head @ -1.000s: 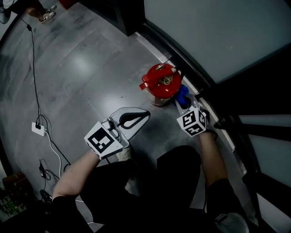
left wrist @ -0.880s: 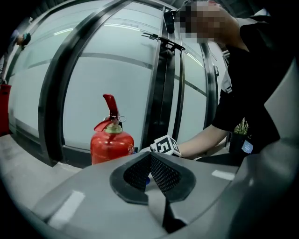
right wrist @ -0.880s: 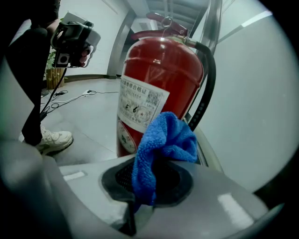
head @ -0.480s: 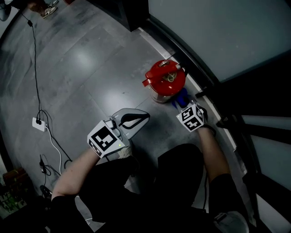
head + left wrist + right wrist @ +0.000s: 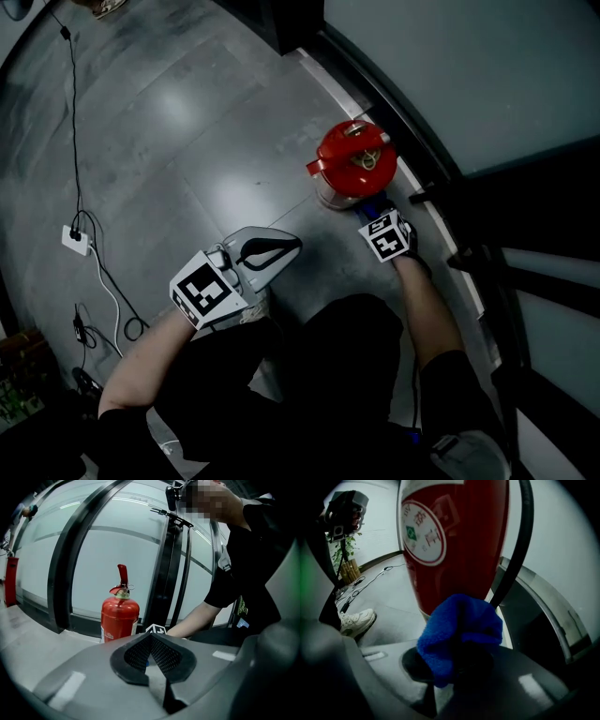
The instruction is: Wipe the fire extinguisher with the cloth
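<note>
Our right gripper (image 5: pixel 457 660) clamps the cloth (image 5: pixel 457 623), seemingly touching the fire extinguisher (image 5: pixel 454 541), top cropped; our left gripper (image 5: pixel 151 637), closed on nothing, hangs over open floor (image 5: pixel 187 122).

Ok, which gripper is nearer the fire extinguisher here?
Right. The right gripper, shut on the blue cloth, is close beside the fire extinguisher, down low; the left gripper, shut and empty, is farther back over the floor.

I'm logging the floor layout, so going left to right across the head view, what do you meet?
In order: small white plastic socket block → left gripper → red metal fire extinguisher. The right gripper and its blue cloth overlap the extinguisher's span, so they are left out.
</note>
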